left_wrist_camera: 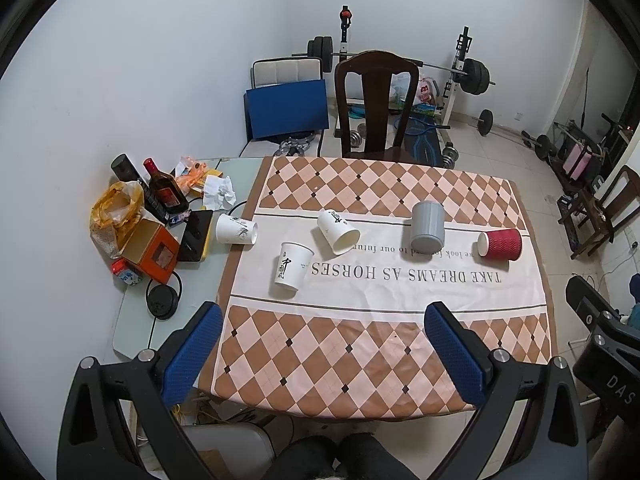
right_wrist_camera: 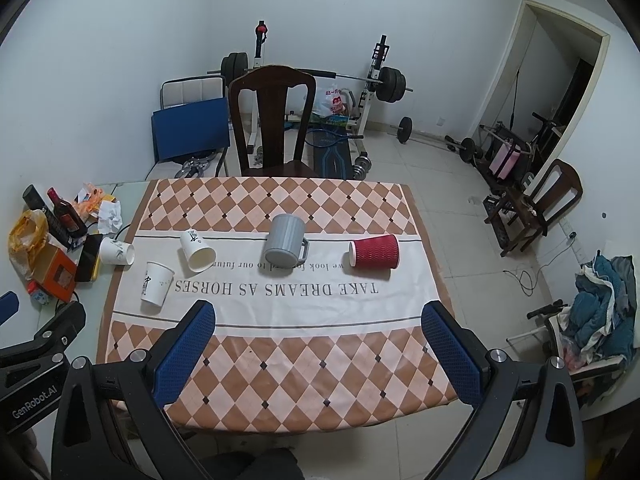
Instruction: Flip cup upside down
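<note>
Risk: thin white paper cup (left_wrist_camera: 291,271) nearest grey mug (left_wrist_camera: 427,227) crushing or skidding; both grippers (left_wrist_camera: 322,344) (right_wrist_camera: 318,342) agape, empty.

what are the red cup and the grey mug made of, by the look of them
Red cup: likely paper, matte, with a wavy embossed ripple sleeve and a white inner lining. Grey mug: ribbed wall, dull even sheen, moulded handle; probably plastic, though matte-glazed ceramic is possible.
</note>
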### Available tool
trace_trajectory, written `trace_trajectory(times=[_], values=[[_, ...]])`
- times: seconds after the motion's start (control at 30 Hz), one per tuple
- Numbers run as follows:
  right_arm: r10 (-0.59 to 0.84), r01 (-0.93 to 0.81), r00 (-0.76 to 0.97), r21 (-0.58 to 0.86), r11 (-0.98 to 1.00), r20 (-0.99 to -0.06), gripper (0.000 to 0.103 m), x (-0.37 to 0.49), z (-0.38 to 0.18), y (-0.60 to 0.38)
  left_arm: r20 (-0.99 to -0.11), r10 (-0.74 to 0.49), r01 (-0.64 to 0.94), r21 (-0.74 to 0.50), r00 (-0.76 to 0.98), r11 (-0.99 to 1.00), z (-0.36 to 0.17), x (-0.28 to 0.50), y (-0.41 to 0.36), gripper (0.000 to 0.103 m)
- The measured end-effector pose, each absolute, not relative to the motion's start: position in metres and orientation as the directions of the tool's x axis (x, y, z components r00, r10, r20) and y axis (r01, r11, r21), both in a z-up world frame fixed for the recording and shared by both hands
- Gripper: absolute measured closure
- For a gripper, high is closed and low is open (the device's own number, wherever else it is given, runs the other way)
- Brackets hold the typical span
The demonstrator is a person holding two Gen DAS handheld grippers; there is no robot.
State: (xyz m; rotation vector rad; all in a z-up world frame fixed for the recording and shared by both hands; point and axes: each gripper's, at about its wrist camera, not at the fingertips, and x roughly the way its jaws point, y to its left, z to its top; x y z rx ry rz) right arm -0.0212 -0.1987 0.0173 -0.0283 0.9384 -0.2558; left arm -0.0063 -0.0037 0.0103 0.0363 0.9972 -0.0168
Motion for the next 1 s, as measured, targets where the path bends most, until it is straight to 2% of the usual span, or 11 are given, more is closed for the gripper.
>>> trace_trajectory(times=[1.0], values=[[-0.236, 0.206, 0.572, -0.141, 0.968, -0.786, 0.0, -0.022, 0.026, -0.203, -0.837, -0.003, 0.032, 0.017, 0.547, 0.999, 0.013, -0.008, -0.006, 0.0]])
